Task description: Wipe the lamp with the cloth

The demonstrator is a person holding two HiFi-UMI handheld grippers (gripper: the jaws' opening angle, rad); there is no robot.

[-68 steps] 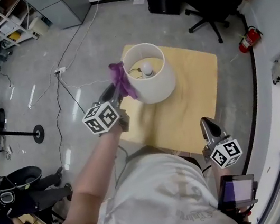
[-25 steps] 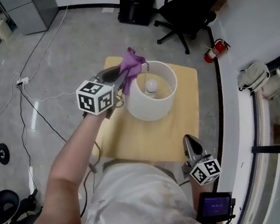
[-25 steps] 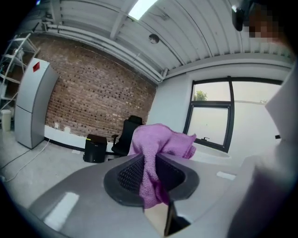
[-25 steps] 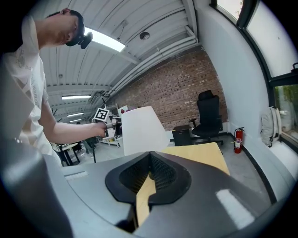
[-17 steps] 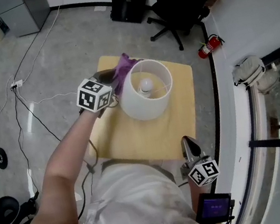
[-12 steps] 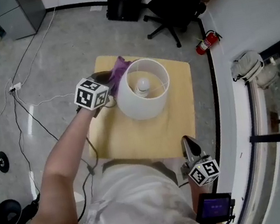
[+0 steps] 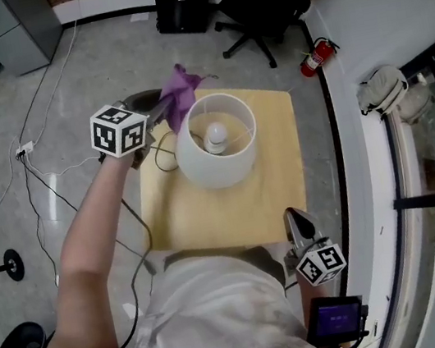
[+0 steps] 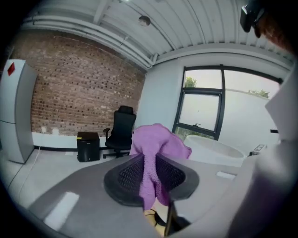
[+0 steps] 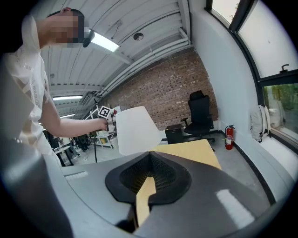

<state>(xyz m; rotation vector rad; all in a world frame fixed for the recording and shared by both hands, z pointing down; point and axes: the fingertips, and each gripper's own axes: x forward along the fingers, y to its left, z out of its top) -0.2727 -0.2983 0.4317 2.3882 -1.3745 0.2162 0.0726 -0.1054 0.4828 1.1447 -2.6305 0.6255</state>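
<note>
From the head view, the left gripper (image 7: 162, 106) carried a purple terry cloth (image 7: 181, 92) just beside the rim of the white drum-shaded lamp (image 7: 215, 161), which stood on a pale wooden table (image 7: 286, 182). In the left gripper view, its jaws pinched the cloth firmly. In the right gripper view, the right gripper (image 9: 150, 155) sat closed and empty, facing the lamp.

Your pale wooden worktop (image 7: 233, 216) carries the white-shaded lamp (image 7: 219, 170). A dark cord (image 7: 162, 152) loops on the wood just left of the lamp, and bare wood lies on the lamp's near side.
</note>
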